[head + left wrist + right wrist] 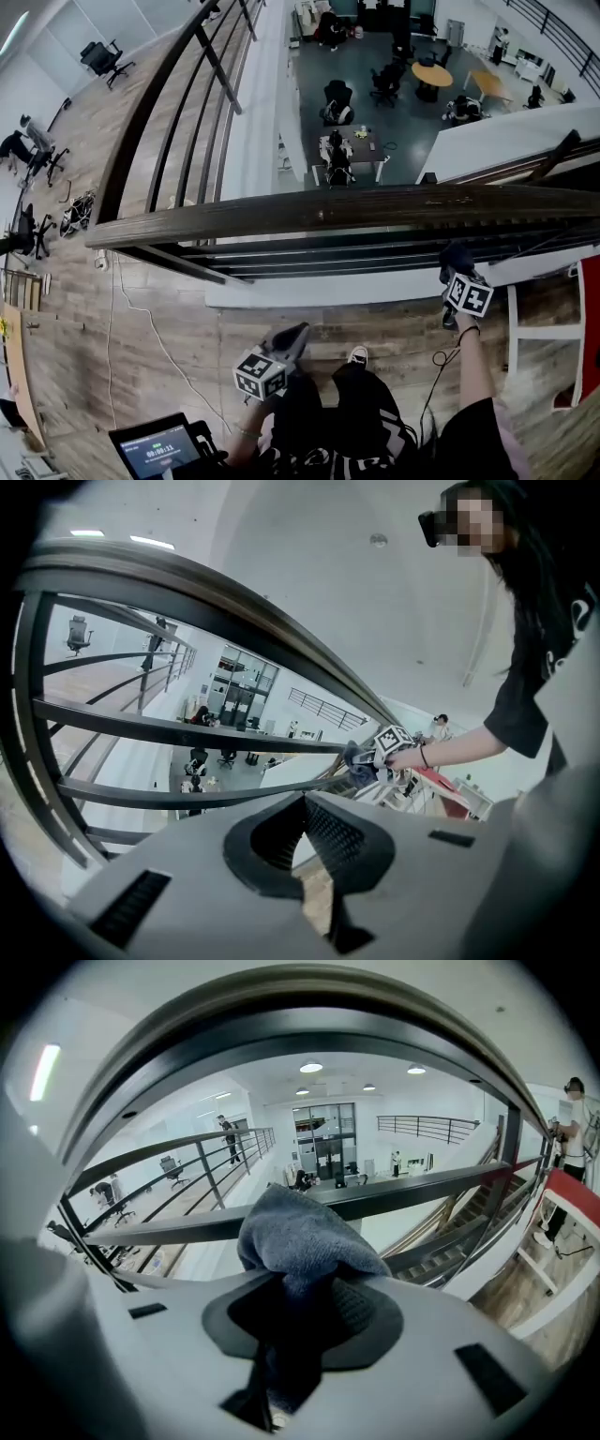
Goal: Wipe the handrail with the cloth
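Note:
A dark wooden handrail runs left to right on a black barred railing above an open atrium. My right gripper is just on the near side of it, towards the right, shut on a grey-blue cloth. In the right gripper view the handrail arcs overhead, and the bunched cloth sticks out of the jaws below it, in front of a lower bar. My left gripper hangs lower, over the floor near the person's legs, jaws shut and empty. The left gripper view shows the handrail and, far off, the cloth.
Several black horizontal bars lie under the rail. Beyond it is a drop to an office floor with desks and chairs. A tablet sits at bottom left, a white cable crosses the wood floor, and a red and white frame stands at the right.

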